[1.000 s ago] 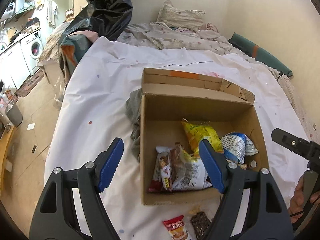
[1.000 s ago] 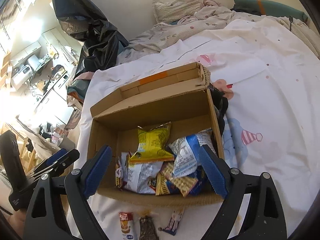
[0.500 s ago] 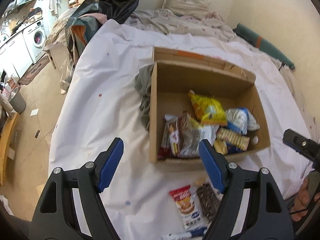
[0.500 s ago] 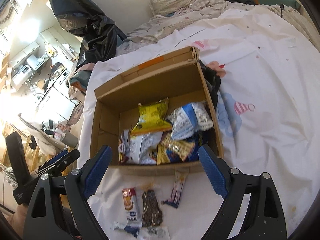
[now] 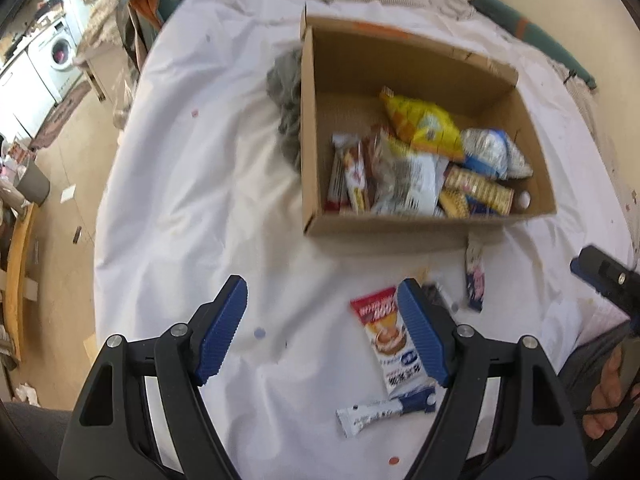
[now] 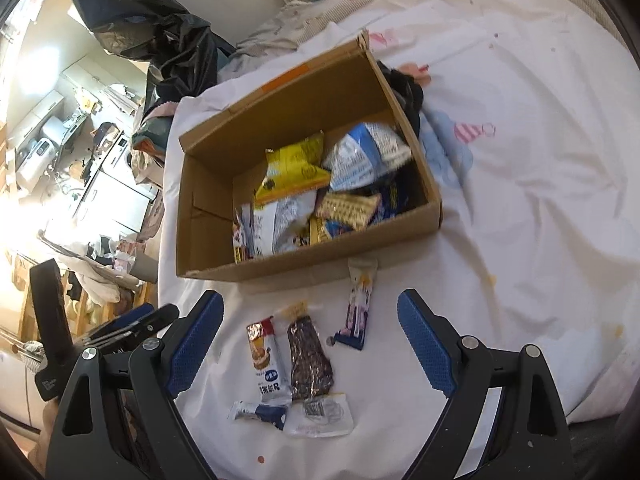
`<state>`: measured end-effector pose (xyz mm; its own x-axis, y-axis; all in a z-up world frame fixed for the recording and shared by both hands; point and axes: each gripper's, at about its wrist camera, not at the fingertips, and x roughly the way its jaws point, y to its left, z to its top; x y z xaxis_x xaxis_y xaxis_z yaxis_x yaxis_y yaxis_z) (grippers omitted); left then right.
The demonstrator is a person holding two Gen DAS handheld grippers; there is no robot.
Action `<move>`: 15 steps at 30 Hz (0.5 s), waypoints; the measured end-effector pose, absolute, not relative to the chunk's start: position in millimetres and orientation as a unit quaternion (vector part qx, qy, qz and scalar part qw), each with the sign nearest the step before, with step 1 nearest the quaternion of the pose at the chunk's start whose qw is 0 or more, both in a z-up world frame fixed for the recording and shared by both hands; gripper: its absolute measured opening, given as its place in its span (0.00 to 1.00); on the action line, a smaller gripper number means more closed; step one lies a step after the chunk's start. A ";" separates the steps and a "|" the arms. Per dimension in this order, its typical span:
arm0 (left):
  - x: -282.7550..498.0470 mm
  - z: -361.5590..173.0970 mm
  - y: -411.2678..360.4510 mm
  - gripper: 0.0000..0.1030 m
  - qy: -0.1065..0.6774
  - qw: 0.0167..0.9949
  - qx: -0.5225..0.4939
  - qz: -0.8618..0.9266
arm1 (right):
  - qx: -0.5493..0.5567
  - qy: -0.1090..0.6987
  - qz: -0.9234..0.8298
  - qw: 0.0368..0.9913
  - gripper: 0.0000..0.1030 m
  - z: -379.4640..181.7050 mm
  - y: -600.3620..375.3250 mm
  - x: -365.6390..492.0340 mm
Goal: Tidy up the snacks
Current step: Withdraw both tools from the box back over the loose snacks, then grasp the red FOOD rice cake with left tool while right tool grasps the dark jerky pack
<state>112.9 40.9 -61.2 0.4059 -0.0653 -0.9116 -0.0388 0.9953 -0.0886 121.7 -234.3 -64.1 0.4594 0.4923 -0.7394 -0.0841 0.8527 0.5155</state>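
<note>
Brown cardboard box [image 6: 304, 256] sits open on the white bed sheet [image 6: 520, 208], and I take it as my landmark. Inside it I see a yellow bag [image 6: 294, 170], a blue-and-white bag [image 6: 366, 156], a cracker pack [image 6: 346, 208] and more wrappers piled toward its right half, with the left part of its floor bare.

Just in front of the box's near wall, loose snacks lie flat on the sheet. A purple-and-white bar [image 6: 358, 304] lies with its top end almost touching that wall. Left of it lies a dark seed bar [image 6: 308, 360], and left again a red-topped sachet [image 6: 266, 360], the two side by side. Nearer me than those are a small blue-and-white stick [image 6: 256, 410] and a clear wrapper [image 6: 320, 414].

My right claw [image 6: 310, 348] hovers over this group with its blue pads spread wide, holding nothing. My left claw [image 5: 322, 334] hangs in front of the box's left corner, also spread wide and empty; its right pad overlaps the red-topped sachet [image 5: 394, 340] in the left wrist view, though I cannot tell whether it touches. A grey cloth [image 5: 286, 100] is bunched against the box's left wall.
</note>
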 end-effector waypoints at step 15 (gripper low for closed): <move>113.3 -141.0 -10.1 0.71 0.637 0.767 -0.078 -0.021 | 0.185 0.506 0.164 0.826 0.88 -77.5 -230.9 125.4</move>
